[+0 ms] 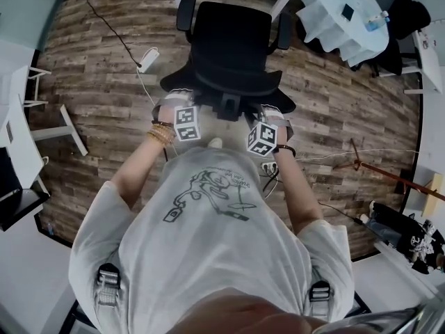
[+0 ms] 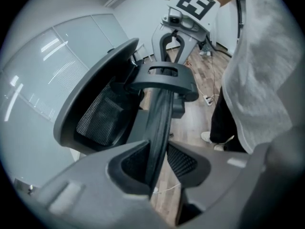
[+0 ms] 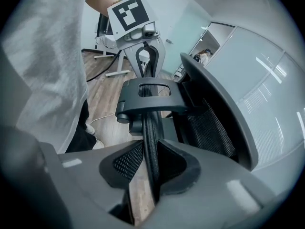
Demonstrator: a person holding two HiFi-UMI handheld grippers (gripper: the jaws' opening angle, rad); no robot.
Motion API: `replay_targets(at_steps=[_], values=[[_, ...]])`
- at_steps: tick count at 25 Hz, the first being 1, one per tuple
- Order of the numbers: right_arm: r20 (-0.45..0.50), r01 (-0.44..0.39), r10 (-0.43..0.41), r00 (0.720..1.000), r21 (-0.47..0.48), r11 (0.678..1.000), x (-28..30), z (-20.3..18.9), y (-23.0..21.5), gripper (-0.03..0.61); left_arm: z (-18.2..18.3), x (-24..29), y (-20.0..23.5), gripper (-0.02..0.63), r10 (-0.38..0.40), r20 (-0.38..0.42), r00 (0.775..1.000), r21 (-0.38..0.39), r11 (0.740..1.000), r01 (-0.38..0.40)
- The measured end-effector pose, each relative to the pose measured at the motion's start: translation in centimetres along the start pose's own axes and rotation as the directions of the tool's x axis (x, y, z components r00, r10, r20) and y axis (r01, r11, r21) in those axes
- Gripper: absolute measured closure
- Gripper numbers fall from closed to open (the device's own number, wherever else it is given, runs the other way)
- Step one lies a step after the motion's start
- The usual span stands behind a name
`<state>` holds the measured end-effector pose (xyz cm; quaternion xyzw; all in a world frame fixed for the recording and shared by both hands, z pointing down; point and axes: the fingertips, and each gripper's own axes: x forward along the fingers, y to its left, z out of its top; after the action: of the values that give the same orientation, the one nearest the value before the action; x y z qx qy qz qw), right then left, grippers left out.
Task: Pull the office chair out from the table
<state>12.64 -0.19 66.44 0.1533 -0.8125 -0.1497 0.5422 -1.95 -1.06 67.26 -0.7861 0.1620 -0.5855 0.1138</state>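
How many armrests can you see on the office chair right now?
2 on the office chair: the left armrest on its side at the head view's left, the right armrest on its side at the right. Neither is hidden.

one office chair [image 1: 233, 47], one left gripper [image 2: 159, 167], one right gripper [image 3: 152, 168], one round table [image 1: 327, 21], one power strip [image 1: 147, 60]

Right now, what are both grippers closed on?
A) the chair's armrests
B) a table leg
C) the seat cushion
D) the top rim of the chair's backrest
D: in each gripper view the backrest rim runs straight between the jaws, and the left gripper and the right gripper are both clamped on it, either side of the bracket at the top of the chair's back.
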Motion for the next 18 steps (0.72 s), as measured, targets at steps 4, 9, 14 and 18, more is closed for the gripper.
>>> replay_targets(at_steps=[4,9,14,18], values=[[0.004,0.003,-0.003,1.0,0.007,1.0,-0.2,2.2,2.3,0.476,-2.0,-1.3,-1.5,0.505,0.003,0.018,1.0,0.023,1.0,-0.003],[-0.005,0.028,-0.028,1.0,0.019,0.999,-0.2,3.9,4.5,0.477,-3.7,-2.3,-2.8,0.502,0.016,0.04,0.999,0.046,0.999,-0.018],[-0.042,0.042,-0.04,0.998,0.037,0.998,-0.7,4.1,6.2,0.477,-3.7,-3.0,-4.3,0.502,0.013,0.059,0.998,0.06,0.998,-0.017],[-0.071,0.042,-0.039,0.997,0.04,0.998,-1.3,4.5,8.5,0.477,-4.2,-3.9,-6.5,0.503,0.01,0.062,0.998,0.066,0.998,-0.014]])
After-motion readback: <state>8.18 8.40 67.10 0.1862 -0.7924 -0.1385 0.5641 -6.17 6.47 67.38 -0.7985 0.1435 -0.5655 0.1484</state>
